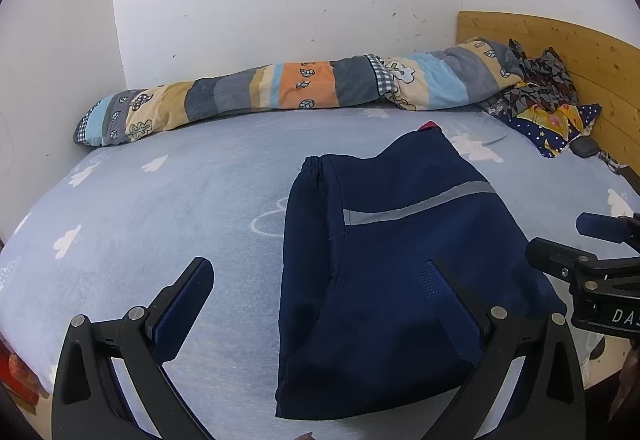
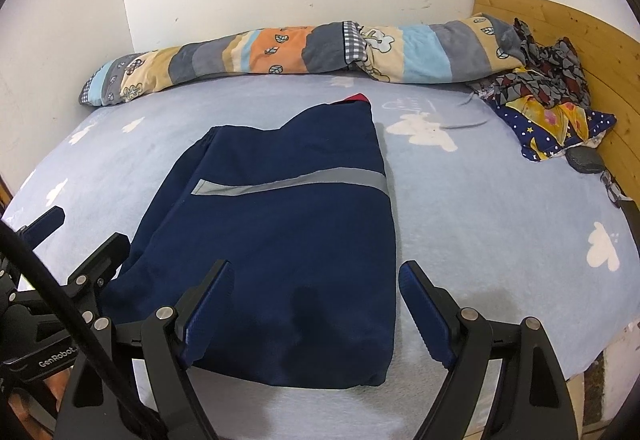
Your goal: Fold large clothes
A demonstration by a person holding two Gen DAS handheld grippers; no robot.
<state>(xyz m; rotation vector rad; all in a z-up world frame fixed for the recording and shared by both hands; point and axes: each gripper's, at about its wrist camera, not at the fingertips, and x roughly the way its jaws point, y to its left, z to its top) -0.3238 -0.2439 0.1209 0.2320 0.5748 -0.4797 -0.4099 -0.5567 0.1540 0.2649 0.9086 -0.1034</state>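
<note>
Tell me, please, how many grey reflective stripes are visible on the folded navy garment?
1. The grey stripe runs across the upper face of the navy garment, lying on the bed sheet. Others may be folded underneath.

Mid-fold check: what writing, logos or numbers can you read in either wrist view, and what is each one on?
"GenRobot." in white on the body of the left gripper, seen in the right wrist view; it runs on behind a black cable.
"DAS" in white on the body of the right gripper, cut off at the picture's edge.
A pale scribble on the bed sheet is too faint to read.
Nothing readable on the folded navy garment.
</note>
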